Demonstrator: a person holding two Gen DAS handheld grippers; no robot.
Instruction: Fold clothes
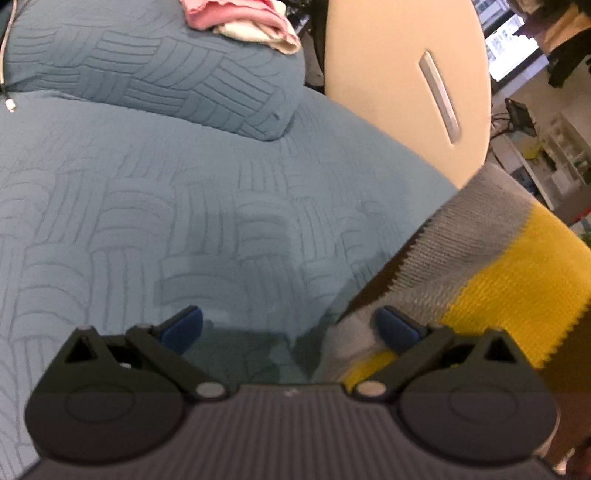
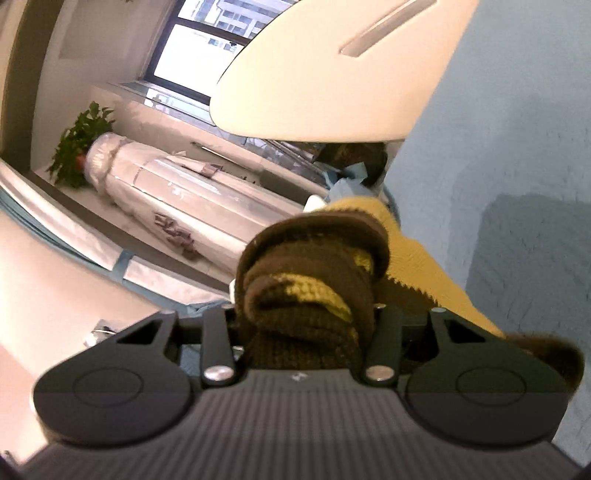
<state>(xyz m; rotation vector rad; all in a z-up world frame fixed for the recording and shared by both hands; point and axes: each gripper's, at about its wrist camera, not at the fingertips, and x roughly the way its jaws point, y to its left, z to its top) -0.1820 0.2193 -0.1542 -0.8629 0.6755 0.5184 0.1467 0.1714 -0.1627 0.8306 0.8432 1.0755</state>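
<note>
The left gripper (image 1: 290, 328) stands wide apart over the bed, its blue pads (image 1: 184, 328) splayed to either side with nothing pressed between them. The right-hand pad sits just against the edge of a knitted sweater (image 1: 491, 280), but the jaws do not clamp it. The sweater is a chunky ribbed knit in bands of grey, mustard yellow and dark brown, with a zigzag edge where the stitches end. It lies at the right side of the quilt (image 1: 184, 206), partly draped past the gripper.

The quilt is teal, matte and soft, stitched in a basket-weave of curved parallel lines. A pillow (image 1: 155, 70) in the same stitched fabric lies beyond it, plump with a rounded corner. On the pillow's far side rests a small pile of pink and cream clothes (image 1: 240, 18), loosely folded. A white cable (image 1: 5, 55) runs down the left edge. Behind the bed stands a smooth cream cabinet door (image 1: 406, 74) with a long brushed-metal handle.

The right gripper (image 2: 306, 314) is clamped on a bunched wad of the same sweater (image 2: 306, 280): thick brown rolls with yellow streaks fill the gap between the black arms, and a yellow panel trails off to the right over the blue quilt. The view is tilted; a window (image 2: 192, 48), a leafy green plant (image 2: 77, 144) and a long object wrapped in shiny plastic (image 2: 166, 199) lie beyond.
</note>
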